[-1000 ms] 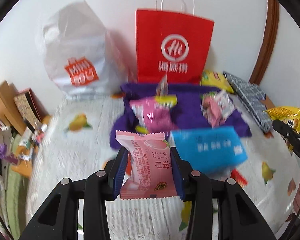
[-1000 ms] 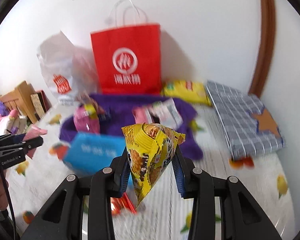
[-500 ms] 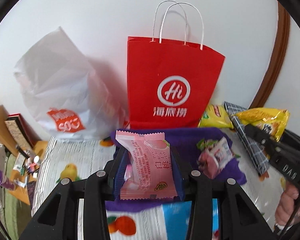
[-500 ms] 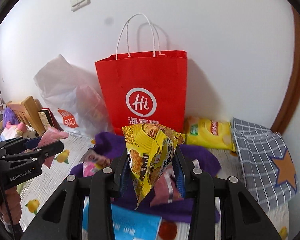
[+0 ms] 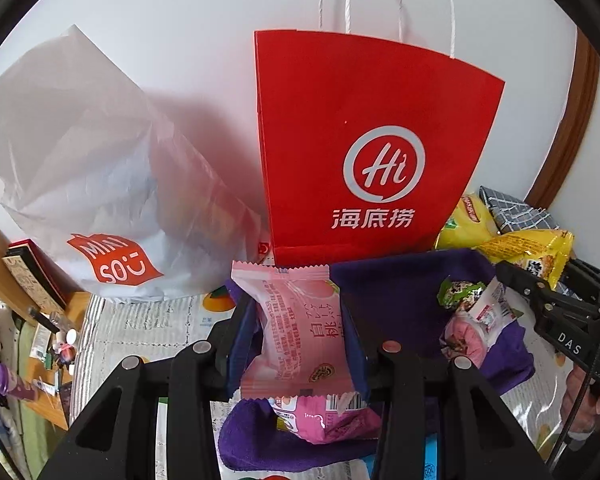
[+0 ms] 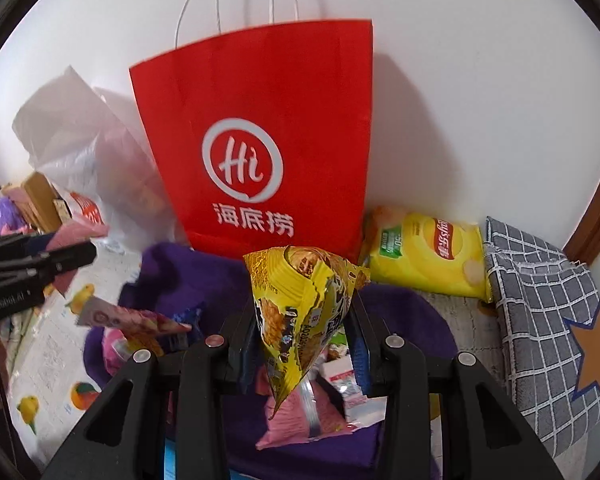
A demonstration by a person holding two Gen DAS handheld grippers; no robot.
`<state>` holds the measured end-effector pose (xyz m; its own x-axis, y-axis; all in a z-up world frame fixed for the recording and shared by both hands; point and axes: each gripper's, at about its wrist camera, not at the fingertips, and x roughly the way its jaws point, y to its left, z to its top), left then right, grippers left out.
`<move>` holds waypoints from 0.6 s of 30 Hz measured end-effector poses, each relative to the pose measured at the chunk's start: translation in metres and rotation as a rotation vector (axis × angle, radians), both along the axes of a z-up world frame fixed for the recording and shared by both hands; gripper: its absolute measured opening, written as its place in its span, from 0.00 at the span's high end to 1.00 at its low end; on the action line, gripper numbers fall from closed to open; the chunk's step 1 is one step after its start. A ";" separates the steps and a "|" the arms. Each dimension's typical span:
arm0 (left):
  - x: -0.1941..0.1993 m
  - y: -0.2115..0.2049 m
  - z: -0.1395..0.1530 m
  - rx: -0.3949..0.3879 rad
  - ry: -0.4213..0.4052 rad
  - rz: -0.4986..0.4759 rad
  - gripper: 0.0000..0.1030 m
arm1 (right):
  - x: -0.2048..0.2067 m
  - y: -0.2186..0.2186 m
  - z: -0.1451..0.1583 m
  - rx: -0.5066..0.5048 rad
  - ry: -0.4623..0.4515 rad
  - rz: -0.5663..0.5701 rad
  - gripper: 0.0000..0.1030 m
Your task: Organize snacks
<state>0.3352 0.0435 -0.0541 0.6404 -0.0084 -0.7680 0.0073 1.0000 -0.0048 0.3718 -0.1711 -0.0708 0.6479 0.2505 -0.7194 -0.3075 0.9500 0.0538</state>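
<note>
Mid-task: both hand-held grippers carry snacks toward the red paper bag (image 5: 376, 140) at 12 o'clock.
Left hand-held gripper (image 5: 296, 344) grasps a pink wrapped cake (image 5: 296, 328); right hand-held gripper (image 6: 300, 344) grasps a yellow triangular packet (image 6: 300, 312); more snacks wait on the purple cloth (image 6: 404, 312).

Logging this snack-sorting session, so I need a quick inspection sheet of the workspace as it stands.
Surface: fruit-print cloth.
Job's things: pink packet and yellow packet held; more snacks on purple cloth; red paper bag upright at wall.
Clutter: white plastic bag, yellow chip bag, grey checked fabric.
Grippers: left gripper and right gripper each clamp a packet.
Cables: nothing seen.
Surroundings: white wall.
</note>
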 end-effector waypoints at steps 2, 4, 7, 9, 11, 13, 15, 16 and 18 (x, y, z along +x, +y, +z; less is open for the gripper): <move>0.001 0.000 -0.001 -0.007 0.005 -0.003 0.62 | 0.001 -0.007 0.001 0.010 -0.003 -0.010 0.63; 0.002 -0.002 -0.002 -0.009 0.010 -0.009 0.62 | 0.002 -0.012 0.003 0.025 -0.005 -0.012 0.63; 0.002 -0.006 -0.005 -0.002 0.015 -0.013 0.62 | 0.002 -0.016 0.005 0.007 -0.018 -0.026 0.63; 0.001 -0.008 -0.005 0.000 0.017 -0.016 0.62 | 0.002 -0.018 0.007 0.014 -0.016 -0.028 0.63; 0.001 -0.009 -0.004 -0.005 0.017 -0.019 0.62 | 0.001 -0.019 0.008 0.014 -0.018 -0.028 0.63; 0.000 -0.009 -0.004 -0.004 0.016 -0.020 0.62 | 0.001 -0.019 0.008 0.010 -0.020 -0.026 0.63; 0.001 -0.008 -0.004 -0.004 0.018 -0.017 0.62 | 0.000 -0.018 0.007 0.006 -0.015 -0.024 0.63; 0.001 -0.008 -0.004 -0.005 0.020 -0.016 0.62 | 0.001 -0.018 0.006 0.003 -0.010 -0.024 0.63; 0.002 -0.007 -0.005 -0.007 0.024 -0.013 0.61 | 0.002 -0.017 0.004 0.001 -0.001 -0.026 0.63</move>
<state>0.3369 0.0362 -0.0593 0.6212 -0.0225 -0.7833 0.0204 0.9997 -0.0126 0.3741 -0.1884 -0.0671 0.6545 0.2348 -0.7187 -0.2832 0.9575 0.0549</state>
